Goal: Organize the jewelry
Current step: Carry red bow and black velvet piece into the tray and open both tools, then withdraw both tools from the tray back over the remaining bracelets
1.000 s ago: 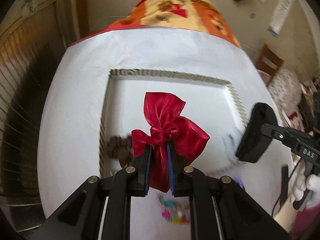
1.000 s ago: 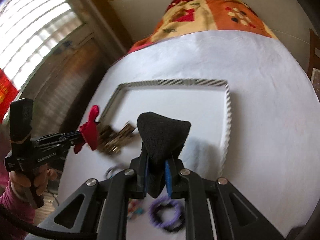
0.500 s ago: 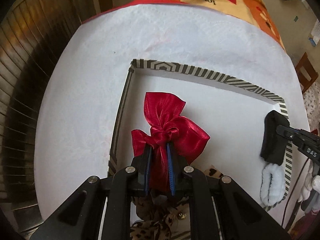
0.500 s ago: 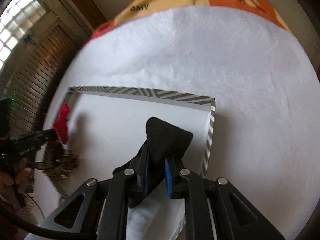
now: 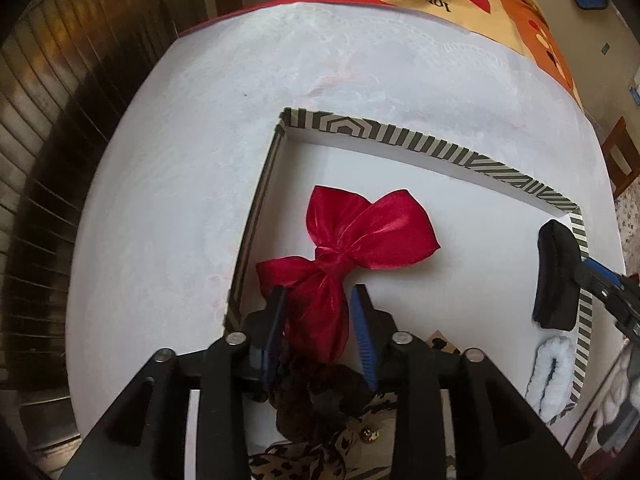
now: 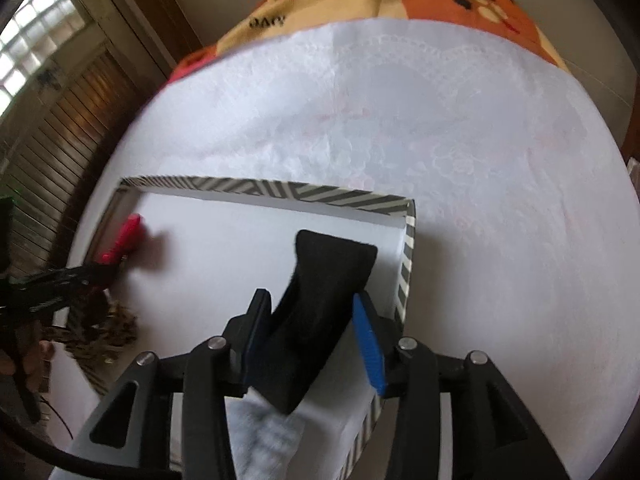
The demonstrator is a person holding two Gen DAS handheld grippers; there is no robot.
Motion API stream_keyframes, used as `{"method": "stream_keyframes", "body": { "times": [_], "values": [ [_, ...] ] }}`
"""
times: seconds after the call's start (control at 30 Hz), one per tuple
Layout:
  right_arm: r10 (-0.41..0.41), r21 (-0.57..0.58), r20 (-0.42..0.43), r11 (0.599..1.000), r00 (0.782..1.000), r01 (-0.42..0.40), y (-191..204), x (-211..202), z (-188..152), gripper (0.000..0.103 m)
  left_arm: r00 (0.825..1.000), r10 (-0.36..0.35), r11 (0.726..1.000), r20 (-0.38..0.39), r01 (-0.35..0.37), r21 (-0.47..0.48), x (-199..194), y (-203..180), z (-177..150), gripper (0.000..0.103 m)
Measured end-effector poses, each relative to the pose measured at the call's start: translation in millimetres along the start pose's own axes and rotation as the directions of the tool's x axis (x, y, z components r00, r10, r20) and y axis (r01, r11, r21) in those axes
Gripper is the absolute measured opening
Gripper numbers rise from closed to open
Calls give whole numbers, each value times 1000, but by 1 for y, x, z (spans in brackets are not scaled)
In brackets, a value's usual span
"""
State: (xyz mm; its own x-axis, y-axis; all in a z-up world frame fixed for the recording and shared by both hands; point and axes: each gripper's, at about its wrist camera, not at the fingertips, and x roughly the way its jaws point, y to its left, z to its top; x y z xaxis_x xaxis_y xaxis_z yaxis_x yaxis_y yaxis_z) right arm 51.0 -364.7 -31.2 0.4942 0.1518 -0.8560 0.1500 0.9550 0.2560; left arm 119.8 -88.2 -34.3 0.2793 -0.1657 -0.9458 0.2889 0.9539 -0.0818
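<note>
Satin red bow (image 5: 352, 248) lies in the striped-rimmed white tray (image 5: 424, 148) between the spread fingers of the left tool (image 5: 318, 316); right tool (image 6: 312, 320), jaws parted, straddles a black felt pad (image 6: 320, 312) at the tray's right side.

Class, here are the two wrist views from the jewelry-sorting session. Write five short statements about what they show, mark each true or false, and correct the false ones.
1. The red bow lies inside the striped tray. True.
2. The left gripper is clamped tight on the bow. False: its jaws stand apart, with the bow's tail loose between them.
3. The black pad sits between the fingers of the right gripper. True.
4. The tray stands on a bare wooden table. False: it rests on a white cloth.
5. The leopard-print accessory lies at the tray's far edge. False: it lies at the near end, under the left gripper.
</note>
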Motion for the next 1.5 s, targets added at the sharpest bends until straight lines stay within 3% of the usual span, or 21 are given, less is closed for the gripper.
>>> {"method": "stream_keyframes", "body": {
  "times": [0.23, 0.43, 0.87, 1.5],
  "values": [
    [15, 9, 59, 1000, 998, -16, 18, -45, -23, 58, 999, -12, 1000, 48, 12, -5, -29, 1, -10, 18],
    [26, 20, 75, 999, 997, -27, 34, -67, -47, 58, 995, -25, 999, 94, 27, -19, -54, 5, -24, 18],
    [26, 6, 126, 1000, 992, -26, 70, -111, -101, 61, 985, 5, 1000, 170, 0, -31, -107, 13, -88, 18],
    [16, -19, 113, 1000, 993, -14, 99, -138, -164, 63, 984, 26, 999, 176, -22, -26, -130, 16, -164, 18]
  ]
}}
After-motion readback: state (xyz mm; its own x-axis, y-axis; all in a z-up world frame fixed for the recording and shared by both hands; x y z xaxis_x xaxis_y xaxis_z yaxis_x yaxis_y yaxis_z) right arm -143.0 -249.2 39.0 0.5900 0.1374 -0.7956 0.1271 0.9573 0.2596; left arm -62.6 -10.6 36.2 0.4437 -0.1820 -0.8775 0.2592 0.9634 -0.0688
